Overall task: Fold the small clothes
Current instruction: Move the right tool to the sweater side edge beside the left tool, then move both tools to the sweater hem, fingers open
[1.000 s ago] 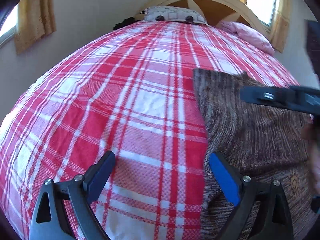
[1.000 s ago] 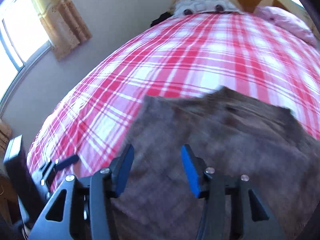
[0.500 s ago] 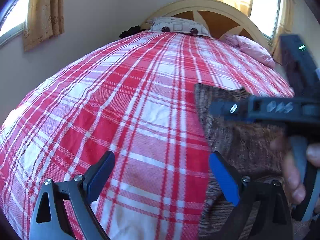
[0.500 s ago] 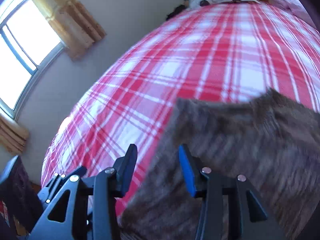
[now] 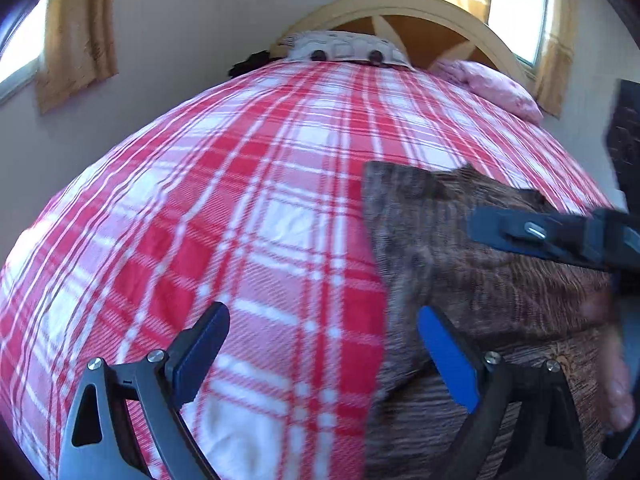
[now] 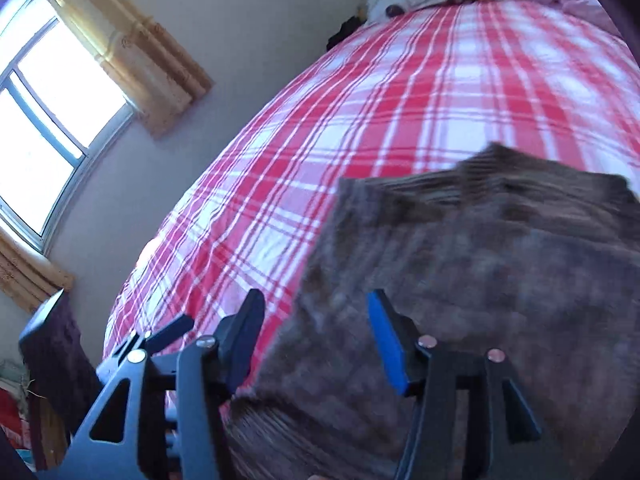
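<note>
A brown knitted garment lies flat on the right half of a bed with a red and white checked cover. My left gripper hangs open just above the garment's left edge, one finger over the cover and one over the knit. Seen from the side, my right gripper hovers over the garment further right, a person's hand behind it. In the right wrist view, the right gripper has its jaws opening above the garment, whose left edge runs under the gap. Nothing is gripped.
A patterned pillow and a pink pillow lie at the curved wooden headboard. A wall with a curtained window runs along the bed's left side. A dark object stands off the bed's near left corner.
The right gripper's jaws narrowed a little, then widened. In the left wrist view it swung left over the garment, then drew back right. The left gripper stayed over the garment's edge.
</note>
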Demonstrator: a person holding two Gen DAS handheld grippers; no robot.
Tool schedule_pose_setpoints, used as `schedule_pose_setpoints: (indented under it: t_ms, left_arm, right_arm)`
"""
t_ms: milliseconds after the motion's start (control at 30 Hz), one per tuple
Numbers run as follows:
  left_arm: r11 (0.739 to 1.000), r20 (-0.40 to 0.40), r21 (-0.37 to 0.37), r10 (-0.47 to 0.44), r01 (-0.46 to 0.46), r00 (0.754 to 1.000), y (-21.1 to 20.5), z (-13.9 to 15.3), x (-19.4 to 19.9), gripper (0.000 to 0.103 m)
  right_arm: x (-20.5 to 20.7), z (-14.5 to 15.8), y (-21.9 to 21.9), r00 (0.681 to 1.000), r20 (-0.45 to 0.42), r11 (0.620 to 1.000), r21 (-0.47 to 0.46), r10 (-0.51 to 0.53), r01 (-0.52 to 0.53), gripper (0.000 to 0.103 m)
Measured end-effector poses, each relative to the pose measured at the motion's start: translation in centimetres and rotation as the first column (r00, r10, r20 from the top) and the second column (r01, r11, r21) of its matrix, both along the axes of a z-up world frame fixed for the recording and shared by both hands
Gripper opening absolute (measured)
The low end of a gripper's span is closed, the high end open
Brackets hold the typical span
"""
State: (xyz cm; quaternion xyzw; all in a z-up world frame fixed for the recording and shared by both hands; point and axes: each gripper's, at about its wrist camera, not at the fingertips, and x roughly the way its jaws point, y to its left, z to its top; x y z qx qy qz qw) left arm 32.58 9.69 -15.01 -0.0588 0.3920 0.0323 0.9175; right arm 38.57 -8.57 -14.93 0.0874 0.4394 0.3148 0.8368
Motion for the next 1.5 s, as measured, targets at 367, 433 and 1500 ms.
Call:
schedule_pose_setpoints:
  t_ms: [367, 433, 1500]
  left_arm:
    - [0.999, -0.11, 0.043, -0.002, 0.007, 0.994, 1.2, -2.3, 2.0, 0.101]
    - [0.998, -0.112, 0.066, -0.007, 0.015, 0.994, 0.8, -2.1, 1.7, 0.101]
    - [0.984, -0.065, 0.047, -0.171, 0.175, 0.983, -4.4, -2.3, -19.8, 0.101]
  right_arm:
    - [-3.5, -2.8, -2.0, 0.997, 0.05, 0.981, -0.181, -0.057, 0.065, 0.072]
    - [-4.1, -2.4, -2.6, 0.998, 0.028, 0.986, -0.159, -0.051, 0.055, 0.072]
    - [-28.1, -2.3, -21.2, 0.932, 0.133, 0.882, -0.302, -0.336, 0.361, 0.071]
